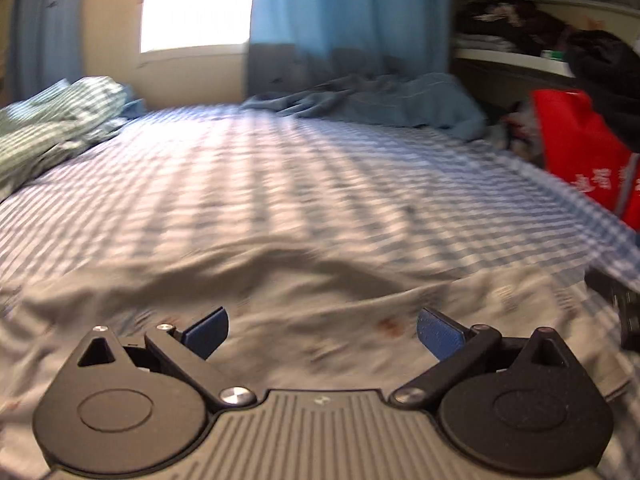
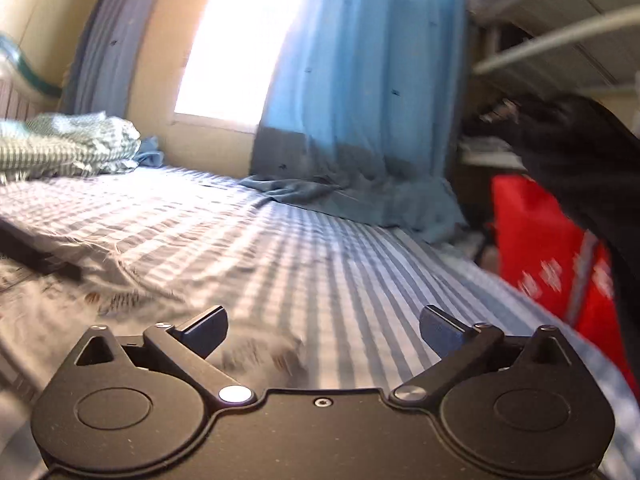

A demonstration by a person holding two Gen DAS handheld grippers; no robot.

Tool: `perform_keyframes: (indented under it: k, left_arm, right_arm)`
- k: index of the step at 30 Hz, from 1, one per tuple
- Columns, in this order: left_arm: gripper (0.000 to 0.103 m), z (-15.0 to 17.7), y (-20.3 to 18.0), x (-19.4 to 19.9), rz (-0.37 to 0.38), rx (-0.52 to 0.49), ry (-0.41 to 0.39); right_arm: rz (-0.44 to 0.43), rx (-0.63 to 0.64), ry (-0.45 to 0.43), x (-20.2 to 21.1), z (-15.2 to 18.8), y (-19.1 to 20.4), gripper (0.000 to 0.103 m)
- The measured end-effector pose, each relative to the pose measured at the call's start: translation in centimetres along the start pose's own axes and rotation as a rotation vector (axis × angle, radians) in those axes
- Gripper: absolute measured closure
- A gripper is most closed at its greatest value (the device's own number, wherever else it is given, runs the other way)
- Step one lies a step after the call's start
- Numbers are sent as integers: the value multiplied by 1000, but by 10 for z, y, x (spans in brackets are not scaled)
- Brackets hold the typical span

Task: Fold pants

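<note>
Left wrist view: left gripper spread wide and empty over the pale pants, which lie rumpled along the near edge of the bed; looks like a pause between folds. Right wrist view: right gripper likewise released, nothing between its fingers, pants toward the bed's near left edge. Next move likely calls for pinching a fresh hem or edge.
</note>
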State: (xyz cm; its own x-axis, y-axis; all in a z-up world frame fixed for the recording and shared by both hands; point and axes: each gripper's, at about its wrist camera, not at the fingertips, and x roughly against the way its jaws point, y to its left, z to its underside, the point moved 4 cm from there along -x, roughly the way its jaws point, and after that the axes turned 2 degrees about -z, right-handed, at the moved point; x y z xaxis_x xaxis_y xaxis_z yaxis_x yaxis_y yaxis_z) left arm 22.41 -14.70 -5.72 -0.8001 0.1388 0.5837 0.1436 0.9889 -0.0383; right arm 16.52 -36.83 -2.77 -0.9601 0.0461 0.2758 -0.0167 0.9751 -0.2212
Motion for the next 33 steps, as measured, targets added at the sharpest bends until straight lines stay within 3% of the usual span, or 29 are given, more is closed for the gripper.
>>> perform_keyframes:
  k: [4,8,16,18,20,25,29,33]
  left_arm:
    - [0,15,38,-9,-85,56,55]
    - [0,20,61,-8,-53,123,48]
    - [0,24,61,-9,-62,98,58]
    - [0,22,66,-4,-42,107,57]
    - [0,24,74,5,-36,125,42]
    - [0,32,83,16,-38,110,52]
    - [0,35,91,30,-43,104,62]
    - [0,36,109,50,-44,164,73]
  right_arm:
    - [63,197,86,-51,-6,24,1]
    - [149,356,166,-78,22,27,1]
    - [166,340,162,-81,24,22,1]
    - [245,343,134,-65,16,20,1]
    - [260,339,115,-43,12,22,1]
    - [253,368,170,-18,39,42,1]
    - [267,264,199,-22,37,33,1]
    - [277,283,110,-10,11,51,1]
